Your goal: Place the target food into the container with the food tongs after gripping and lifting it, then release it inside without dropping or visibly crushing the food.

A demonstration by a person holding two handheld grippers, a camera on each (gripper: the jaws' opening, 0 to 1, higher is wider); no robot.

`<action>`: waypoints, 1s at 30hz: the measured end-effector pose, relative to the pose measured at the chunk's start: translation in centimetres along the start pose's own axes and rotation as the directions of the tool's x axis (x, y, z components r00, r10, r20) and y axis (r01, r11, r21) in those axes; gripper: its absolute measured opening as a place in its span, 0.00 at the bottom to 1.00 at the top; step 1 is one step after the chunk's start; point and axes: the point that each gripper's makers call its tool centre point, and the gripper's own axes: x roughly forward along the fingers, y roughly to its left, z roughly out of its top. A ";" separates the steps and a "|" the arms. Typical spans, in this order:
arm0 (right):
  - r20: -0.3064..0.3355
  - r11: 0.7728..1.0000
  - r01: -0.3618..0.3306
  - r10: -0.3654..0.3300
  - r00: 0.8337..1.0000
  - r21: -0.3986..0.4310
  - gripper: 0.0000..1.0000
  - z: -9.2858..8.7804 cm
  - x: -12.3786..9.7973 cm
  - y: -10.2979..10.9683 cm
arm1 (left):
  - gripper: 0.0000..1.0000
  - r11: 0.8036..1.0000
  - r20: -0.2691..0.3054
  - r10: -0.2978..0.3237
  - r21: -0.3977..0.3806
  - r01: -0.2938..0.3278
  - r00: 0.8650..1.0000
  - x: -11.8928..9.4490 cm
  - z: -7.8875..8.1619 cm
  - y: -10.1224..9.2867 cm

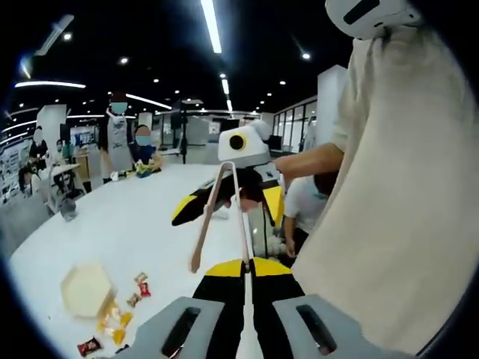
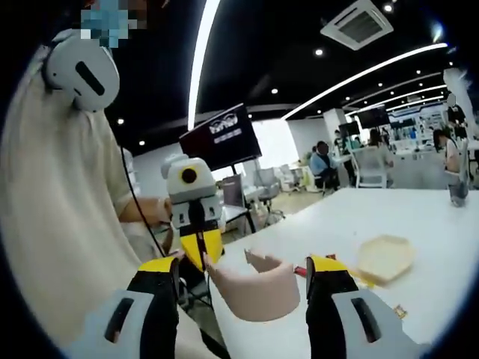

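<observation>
Wrapped sweets (image 1: pixel 112 320) lie untouched on tabletop (image 1: pixel 135 224) at 7 o'clock, just beside container (image 1: pixel 84 290) | left gripper (image 1: pixel 245 268) fingers pinch one food tongs (image 1: pixel 203 224) arm | right gripper (image 2: pixel 243 263) fingers spread around hinge end; I judge a regrip.

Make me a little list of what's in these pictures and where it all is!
table: white
container: pale, flat-sided, on the table
food: small wrapped snacks, on the table beside the container
tongs: beige, up in the air between both grippers
left gripper: shut on one tong arm's tip
right gripper: jaws wide, tongs' bend between them, grip unclear
</observation>
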 end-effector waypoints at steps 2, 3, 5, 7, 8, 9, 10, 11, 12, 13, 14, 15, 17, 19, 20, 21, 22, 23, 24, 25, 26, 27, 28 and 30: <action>-0.005 1.000 -0.019 0.019 1.000 -0.004 0.70 0.1 0.2 0.4 | 0.00 1.000 -0.002 -0.011 0.006 0.011 1.000 0.1 0.1 -0.2; -0.009 0.999 -0.032 0.032 0.999 -0.005 0.70 0.2 0.3 0.6 | 0.00 1.000 -0.004 -0.016 0.011 0.016 1.000 0.2 0.2 -0.3; -0.011 0.999 -0.035 0.035 0.999 -0.005 0.70 0.2 0.4 0.7 | 0.00 1.000 -0.011 -0.023 0.017 0.023 1.000 0.3 0.3 -0.5; -0.020 0.998 -0.056 0.056 0.998 -0.011 0.70 0.2 0.7 1.1 | 0.00 0.999 -0.020 -0.028 0.025 0.029 0.999 0.4 0.3 -0.6; -0.021 0.998 -0.060 0.059 0.998 -0.012 0.70 0.3 0.7 1.2 | 0.00 0.999 -0.023 -0.034 0.030 0.035 0.999 0.4 0.3 -0.7; -0.023 0.998 -0.063 0.063 0.998 -0.014 0.70 0.3 0.8 1.3 | 0.00 0.999 -0.022 -0.035 0.031 0.036 0.999 0.4 0.3 -0.8; -0.024 0.998 -0.063 0.063 0.998 -0.014 0.70 0.3 0.8 1.3 | 0.00 0.999 -0.020 -0.037 0.032 0.038 0.999 0.5 0.4 -0.8; -0.026 0.998 -0.065 0.065 0.998 -0.016 0.70 0.3 0.9 1.4 | 0.00 0.999 -0.018 -0.038 0.032 0.039 0.999 0.5 0.5 -0.8; -0.030 0.997 -0.069 0.069 0.997 -0.018 0.70 0.3 0.9 1.5 | 0.00 0.999 -0.016 -0.038 0.032 0.039 0.999 0.5 0.6 -0.8; -0.033 0.997 -0.071 0.070 0.997 -0.021 0.70 0.2 1.0 1.5 | 0.00 0.999 -0.014 -0.038 0.031 0.039 0.999 0.6 0.6 -0.8; -0.035 0.997 -0.071 0.070 0.997 -0.023 0.70 0.2 1.0 1.5 | 0.00 0.999 -0.012 -0.039 0.032 0.040 0.999 0.6 0.7 -0.9; -0.035 0.997 -0.074 0.073 0.997 -0.025 0.69 0.3 1.0 1.6 | 0.00 0.999 -0.008 -0.040 0.031 0.040 0.999 0.6 0.7 -0.9; -0.034 0.997 -0.077 0.076 0.997 -0.024 0.69 0.3 1.1 1.6 | 0.00 0.999 -0.005 -0.043 0.029 0.043 0.999 0.6 0.8 -0.9; -0.033 0.996 -0.082 0.081 0.996 -0.026 0.68 0.4 1.2 1.7 | 0.00 0.999 -0.005 -0.045 0.030 0.045 0.999 0.6 0.8 -1.0; -0.032 0.996 -0.085 0.084 0.996 -0.026 0.68 0.5 1.2 1.8 | 0.00 0.998 -0.007 -0.047 0.030 0.047 0.999 0.6 0.8 -1.1; -0.028 0.996 -0.087 0.086 0.996 -0.026 0.68 0.6 1.3 1.9 | 0.00 0.998 -0.007 -0.048 0.030 0.048 0.999 0.6 0.8 -1.1; -0.026 0.996 -0.087 0.087 0.996 -0.027 0.68 0.7 1.3 1.9 | 0.00 0.998 -0.006 -0.049 0.027 0.049 0.999 0.6 0.8 -1.1; -0.023 0.996 -0.088 0.087 0.996 -0.027 0.67 0.8 1.3 2.0 | 0.00 0.998 -0.004 -0.050 0.026 0.050 0.999 0.6 0.8 -1.1; -0.021 0.996 -0.090 0.090 0.996 -0.027 0.67 0.9 1.3 2.0 | 0.00 0.998 -0.004 -0.050 0.026 0.050 0.999 0.6 0.9 -1.1; -0.020 0.995 -0.092 0.092 0.996 -0.028 0.66 0.9 1.3 2.1 | 0.00 0.998 -0.002 -0.051 0.025 0.051 0.999 0.5 0.9 -1.2; -0.021 0.995 -0.095 0.094 0.995 -0.027 0.64 0.9 1.3 2.1 | 0.00 0.998 -0.001 -0.052 0.022 0.052 0.999 0.5 0.9 -1.2; -0.026 0.994 -0.103 0.102 0.994 -0.027 0.62 0.9 1.3 2.3 | 0.00 0.998 -0.001 -0.052 0.022 0.052 0.999 0.5 0.9 -1.2; -0.030 0.994 -0.108 0.107 0.994 -0.026 0.59 0.8 1.3 2.4 | 0.00 0.998 -0.004 -0.053 0.022 0.053 0.999 0.5 0.9 -1.2; -0.037 0.992 -0.120 0.119 0.992 -0.027 0.55 0.7 1.4 2.7 | 0.00 0.998 -0.007 -0.054 0.022 0.055 0.998 0.5 0.9 -1.2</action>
